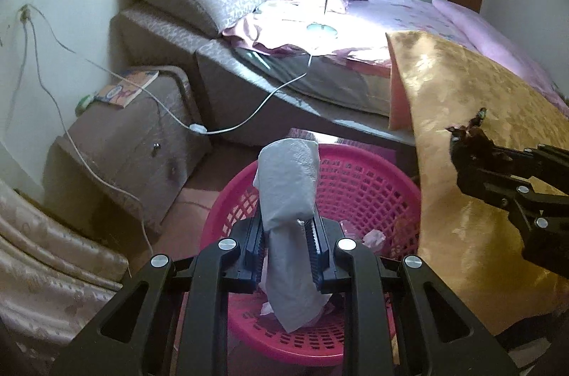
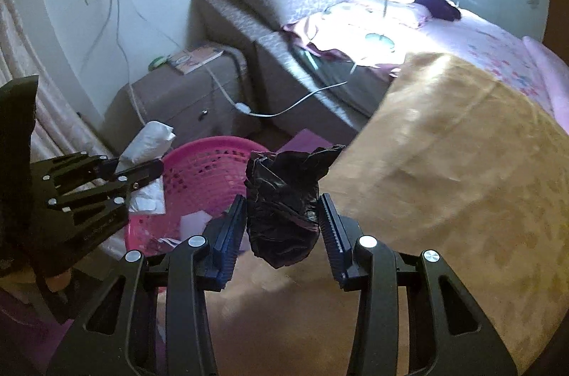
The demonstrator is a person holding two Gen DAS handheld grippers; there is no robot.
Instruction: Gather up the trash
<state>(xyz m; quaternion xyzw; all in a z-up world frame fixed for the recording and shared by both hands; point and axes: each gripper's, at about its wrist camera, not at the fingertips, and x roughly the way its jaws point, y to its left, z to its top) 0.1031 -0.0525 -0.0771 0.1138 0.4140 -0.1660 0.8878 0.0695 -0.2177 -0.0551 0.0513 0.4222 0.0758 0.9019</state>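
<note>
Bedroom floor: pink basket (image 1: 359, 184), crumpled paper (image 1: 373, 238) inside

The white tissue (image 1: 290, 198) hides the middle of the pink basket (image 1: 359, 184), and the gripper's black frame covers its near rim. The gold quilt (image 1: 473, 134) blocks the basket's right side. In the right wrist view, that quilt is blurred, and the book (image 2: 195, 58) cover on the far nightstand is unreadable.
</note>
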